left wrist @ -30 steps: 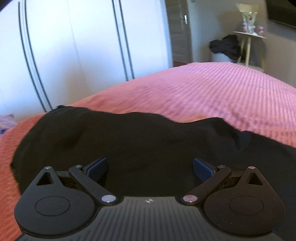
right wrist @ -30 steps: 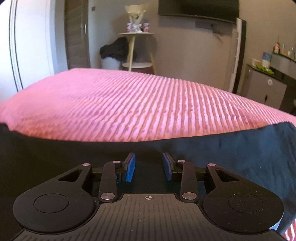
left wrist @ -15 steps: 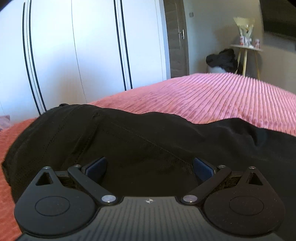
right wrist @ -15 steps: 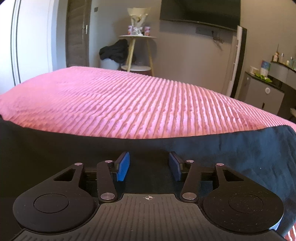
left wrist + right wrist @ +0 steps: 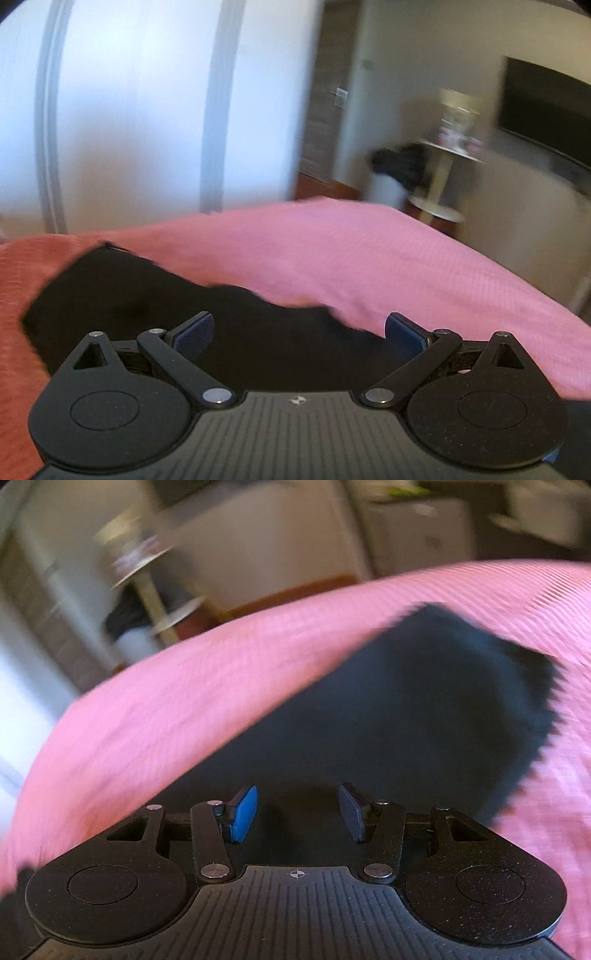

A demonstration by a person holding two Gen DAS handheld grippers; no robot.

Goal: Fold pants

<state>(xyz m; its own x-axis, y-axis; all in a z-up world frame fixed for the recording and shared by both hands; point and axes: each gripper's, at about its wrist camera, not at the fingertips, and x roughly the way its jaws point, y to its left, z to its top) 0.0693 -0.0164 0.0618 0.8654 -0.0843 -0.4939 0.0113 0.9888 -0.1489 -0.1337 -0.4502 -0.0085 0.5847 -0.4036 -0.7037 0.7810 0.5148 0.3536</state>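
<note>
Through the left wrist camera we see the black pants (image 5: 155,295) lying on the pink bed (image 5: 388,258). Our left tongs (image 5: 299,330) stand wide apart above the cloth, nothing between them.

Through the right wrist camera, blurred and tilted, the pants (image 5: 388,709) stretch across the bed (image 5: 166,701). Our right tongs (image 5: 298,812), jaws just opened, stand apart over the cloth without pinching it.

Home bedroom; pink bedspread (image 5: 369,251), white wardrobe (image 5: 129,110), wall television (image 5: 546,110)
</note>
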